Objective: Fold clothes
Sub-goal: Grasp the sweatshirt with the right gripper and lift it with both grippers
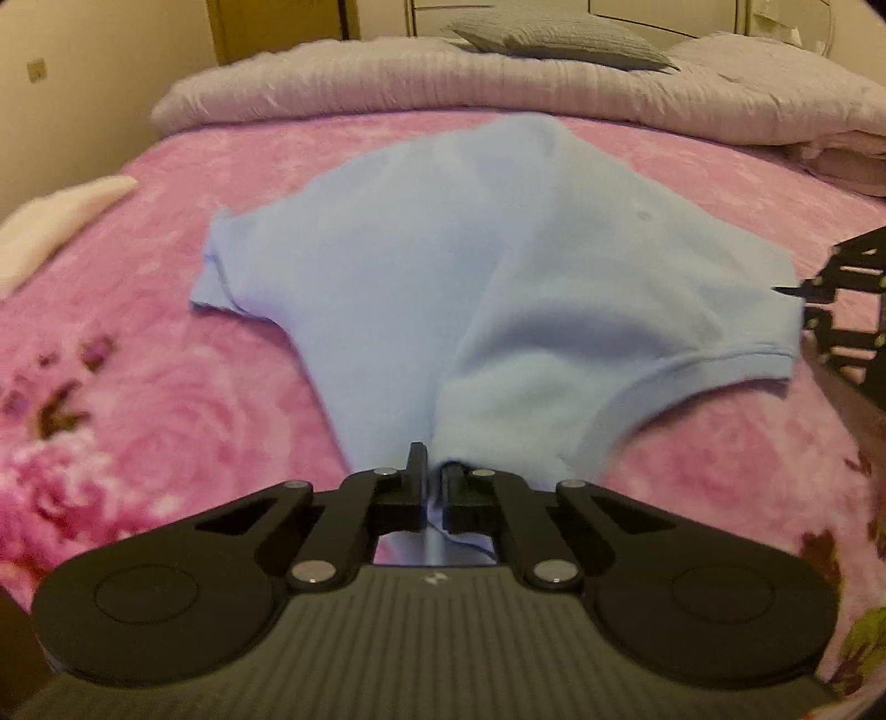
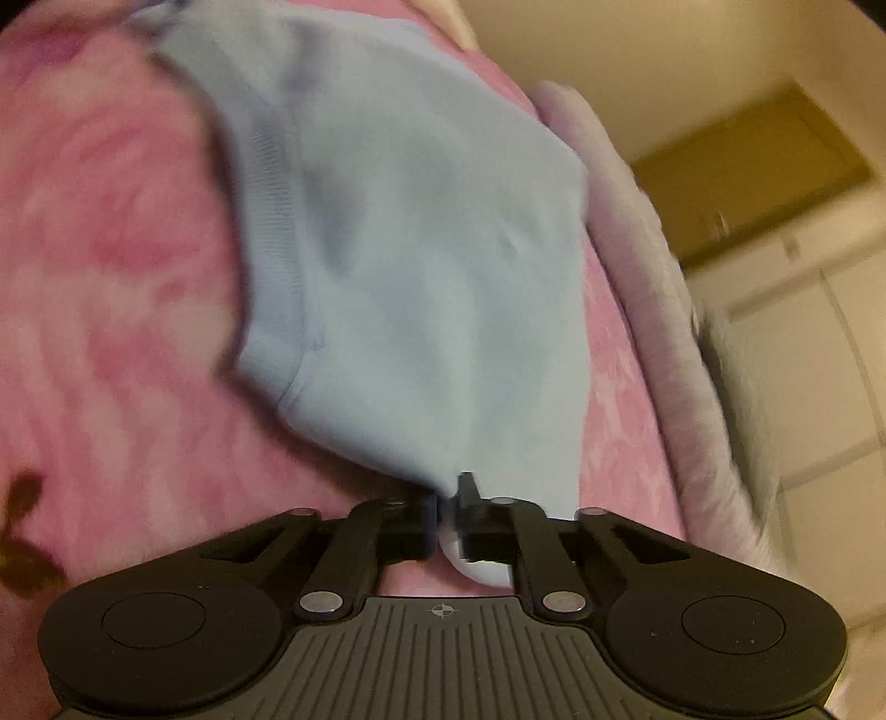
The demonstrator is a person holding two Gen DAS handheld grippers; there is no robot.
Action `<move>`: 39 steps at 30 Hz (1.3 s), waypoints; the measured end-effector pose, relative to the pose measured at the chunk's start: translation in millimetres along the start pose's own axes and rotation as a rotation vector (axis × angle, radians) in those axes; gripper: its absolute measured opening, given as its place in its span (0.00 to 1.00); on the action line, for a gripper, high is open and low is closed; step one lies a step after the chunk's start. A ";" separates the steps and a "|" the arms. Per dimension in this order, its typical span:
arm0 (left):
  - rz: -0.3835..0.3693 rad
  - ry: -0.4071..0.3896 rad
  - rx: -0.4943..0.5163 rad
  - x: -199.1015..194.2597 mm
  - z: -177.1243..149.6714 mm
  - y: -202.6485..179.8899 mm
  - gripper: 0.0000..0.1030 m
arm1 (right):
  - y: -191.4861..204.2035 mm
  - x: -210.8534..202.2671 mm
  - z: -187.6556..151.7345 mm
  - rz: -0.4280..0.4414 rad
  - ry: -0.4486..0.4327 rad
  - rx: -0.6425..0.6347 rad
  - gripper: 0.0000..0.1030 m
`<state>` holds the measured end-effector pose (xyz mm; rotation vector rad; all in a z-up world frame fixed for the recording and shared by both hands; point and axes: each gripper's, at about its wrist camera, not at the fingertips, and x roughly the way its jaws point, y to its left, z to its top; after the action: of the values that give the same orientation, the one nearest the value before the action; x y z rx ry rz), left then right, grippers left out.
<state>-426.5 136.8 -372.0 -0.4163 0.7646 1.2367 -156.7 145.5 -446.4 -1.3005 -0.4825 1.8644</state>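
Shirt (image 1: 443, 288), light blue, is spread on the pink bed (image 1: 166, 387); its near edge is pinched at 6 o'clock by the left tool (image 1: 434, 482), another edge by the right tool (image 2: 448, 498).

The shirt (image 1: 470, 288) is being spread across the middle of the left wrist frame, on the blanket (image 1: 166, 387) covering the bed. A rolled quilt (image 1: 498, 94) is lying behind it along the top, with a pillow (image 1: 559, 33) resting on it. A folded cloth (image 1: 50, 227) is lying on the blanket at the left edge. The shirt's near edge is being held at bottom centre by the left hand-held gripper (image 1: 434, 487); the right hand-held gripper (image 1: 830, 299) is being seen at the right edge, beside a sleeve.
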 end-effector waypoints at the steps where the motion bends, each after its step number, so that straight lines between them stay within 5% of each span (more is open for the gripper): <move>1: 0.016 -0.010 0.015 -4.0 3.5 1.5 0.02 | -10.2 -4.1 2.2 -0.003 0.002 0.052 0.03; 5: 0.057 -0.094 0.098 -32.7 39.6 9.4 0.02 | -58.0 -33.0 21.2 -0.074 -0.015 0.228 0.03; 10: 0.116 -0.296 0.201 -89.7 119.8 28.6 0.02 | -144.1 -82.5 65.2 -0.209 -0.095 0.448 0.03; 19: 0.187 -0.657 0.278 -194.5 260.6 88.0 0.02 | -266.2 -177.2 174.0 -0.446 -0.306 0.562 0.02; 27: 0.013 -0.822 0.334 -252.8 305.3 146.9 0.03 | -307.9 -261.1 248.9 -0.682 -0.348 0.561 0.03; 33: -0.154 -0.894 0.365 -275.7 306.2 176.3 0.02 | -303.9 -315.2 288.1 -0.855 -0.304 0.559 0.03; 39: -0.282 -0.927 0.365 -293.4 295.1 196.2 0.02 | -280.7 -343.4 300.5 -0.924 -0.221 0.593 0.03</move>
<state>-564.1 190.3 63.8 0.3412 0.1066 0.8554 -266.3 87.2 74.8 -0.3505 -0.4768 1.2012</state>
